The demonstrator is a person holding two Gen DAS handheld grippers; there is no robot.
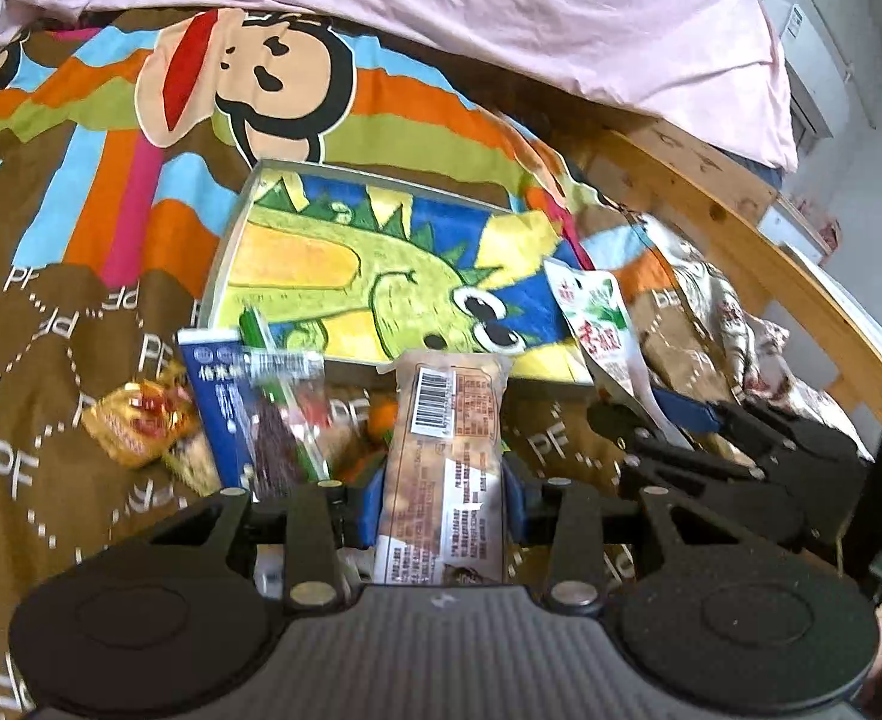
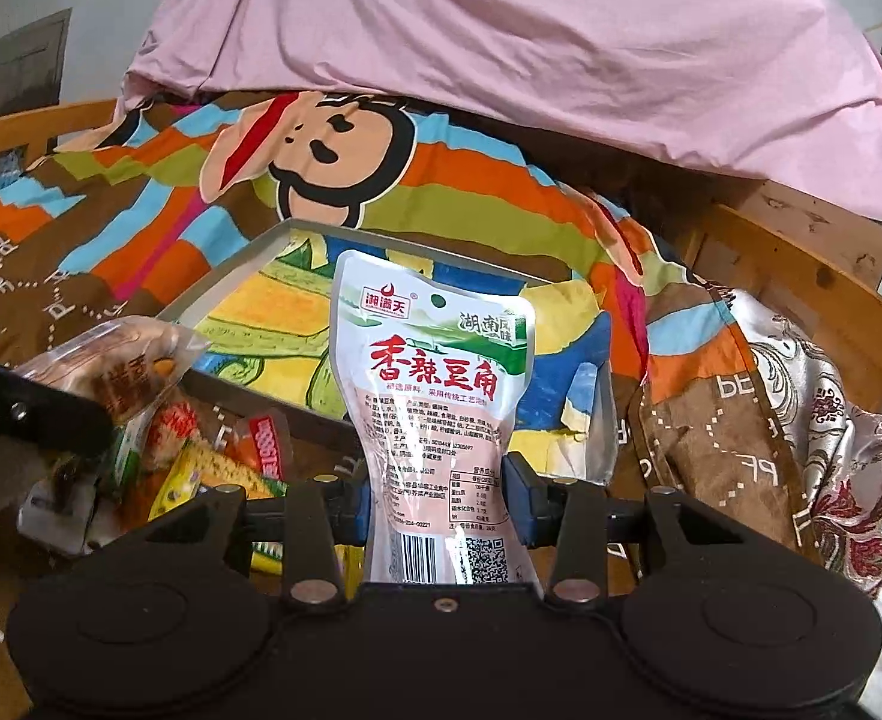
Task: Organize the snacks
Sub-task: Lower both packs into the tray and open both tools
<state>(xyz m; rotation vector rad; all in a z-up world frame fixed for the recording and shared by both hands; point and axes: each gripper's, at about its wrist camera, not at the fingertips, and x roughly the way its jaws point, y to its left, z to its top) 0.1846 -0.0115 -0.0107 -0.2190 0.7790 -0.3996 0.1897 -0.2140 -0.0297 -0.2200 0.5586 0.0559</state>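
Left hand-held gripper (image 1: 446,498) clenched on a clear-wrapped pastry packet (image 1: 448,450), blue pads pressing both long sides, barcode label facing up. Packet held just above the brown patterned bedspread (image 1: 33,420), its far end reaching the near rim of a shallow tray (image 1: 225,252) lined with a green dinosaur drawing. Left of the grip, a loose heap of snacks: a blue carton (image 1: 216,402), a clear packet with dark contents (image 1: 279,420), a yellow-orange wrapped sweet (image 1: 135,420). To the right, the right hand-held gripper (image 1: 669,420) seen from the side, pinching a white pouch (image 1: 597,312) that leans over the tray's right corner. Pink quilt (image 1: 501,18) bunched at the far side, wooden bed frame (image 1: 741,222) along the right.

From the right wrist view: right hand-held gripper (image 2: 438,498) grasping the white pouch (image 2: 435,396) near its lower end, squeezed narrow between the pads. Pouch upright, red Chinese lettering facing the camera, barcode and QR code at the bottom. Behind it the tray (image 2: 225,282), resting on the bedspread (image 2: 51,252), its inside showing only the drawing where visible. At left, a black finger of the left hand-held gripper (image 2: 33,414) with the pastry packet (image 2: 117,366) near the tray's near-left edge. Below it, the remaining snack pile (image 2: 219,462), wrappers in yellow, red and green overlapping. Pink quilt (image 2: 531,48) above, patterned satin cloth (image 2: 831,438) at the right.
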